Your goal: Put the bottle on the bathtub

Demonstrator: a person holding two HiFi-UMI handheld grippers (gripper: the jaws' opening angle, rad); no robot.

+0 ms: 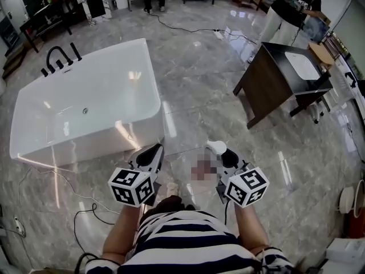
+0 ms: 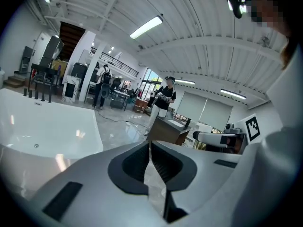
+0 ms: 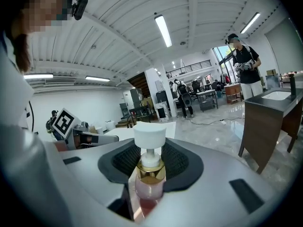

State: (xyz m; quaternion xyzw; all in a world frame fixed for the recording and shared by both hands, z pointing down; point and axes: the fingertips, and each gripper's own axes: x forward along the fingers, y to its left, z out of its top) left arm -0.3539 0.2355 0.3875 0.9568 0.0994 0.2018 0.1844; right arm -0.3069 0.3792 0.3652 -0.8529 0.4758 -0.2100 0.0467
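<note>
A white rectangular freestanding bathtub (image 1: pixel 85 138) is seen at the left, standing on a glossy grey marble floor (image 1: pixel 199 96), with a black tap set (image 1: pixel 59 59) mounted at its far end. No bottle is seen on the tub.

Just right of the tub's near corner, the left gripper (image 1: pixel 153 151) is held out over the floor. In the left gripper view its dark ribbed pads (image 2: pixel 163 162) are brought together at their tips, and nothing is caught between them; the tub's white rim is seen to the left of the jaws.

Further right, level with it and well apart from the tub, the right gripper (image 1: pixel 224 153) is held out in the same way. Its jaws are closed part-way on a small pink bottle with a gold collar and a white pump cap (image 3: pixel 150 178), which is gripped about its neck and kept upright, the cap rising above the pads. From the head view only the white cap (image 1: pixel 217 147) is made out at the jaw tips.

At the right, a dark wooden vanity cabinet (image 1: pixel 268 81) with a white inset basin (image 1: pixel 302 66) is set on the floor. Beyond it a standing person (image 1: pixel 282 16) in a dark top and light trousers is seen.
</note>
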